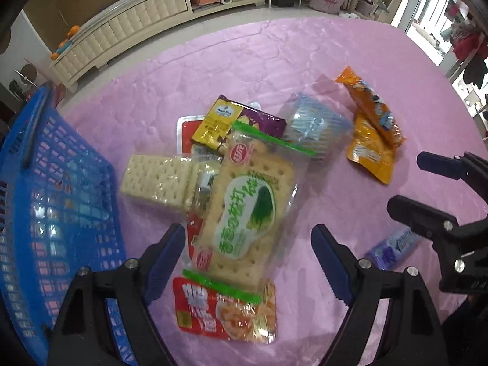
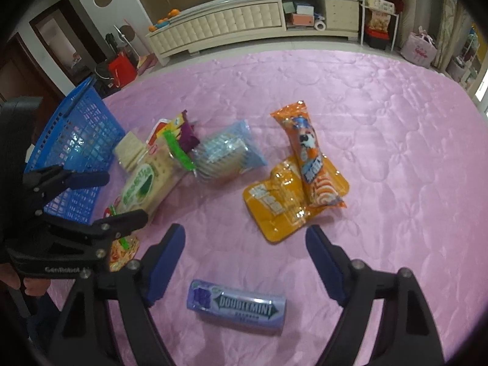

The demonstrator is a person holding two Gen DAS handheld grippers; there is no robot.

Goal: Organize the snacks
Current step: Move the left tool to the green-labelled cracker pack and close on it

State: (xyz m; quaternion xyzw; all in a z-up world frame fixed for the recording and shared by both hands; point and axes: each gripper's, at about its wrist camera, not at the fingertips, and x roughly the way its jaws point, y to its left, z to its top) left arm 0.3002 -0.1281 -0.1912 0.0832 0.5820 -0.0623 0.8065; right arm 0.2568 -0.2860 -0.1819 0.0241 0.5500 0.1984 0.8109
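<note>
Left tongs [image 1: 248, 262] wide open, holding nothing; the cracker pack [image 1: 247, 210] lies between the blue pads [image 1: 166, 262], not pinched, as far as I can tell. Red snack bag [image 1: 225, 311] sits nearest, partly under the cracker pack's near end. Plain crackers [image 1: 155, 180] just left of that pack, touching the pile. Yellow-purple packet [image 1: 235, 122] on the far side of the pile, over a red-lidded item I can't identify. Blue basket [image 1: 58, 201] at left edge of the pink cover [image 1: 274, 61], close to the crackers.

Right tongs [image 2: 245, 262] also open and empty, hovering over the gum tube [image 2: 236, 306], which lies flat on its side nearest that camera, between the fingers but apart from them. Orange bar [image 2: 308, 155] lies across the yellow pouch [image 2: 274, 207], just beyond the tongs. Blue-clear bag [image 2: 225, 152] sits between the pile and the orange pair, apart from both. Left tongs show at left of the right view, above the pile.
</note>
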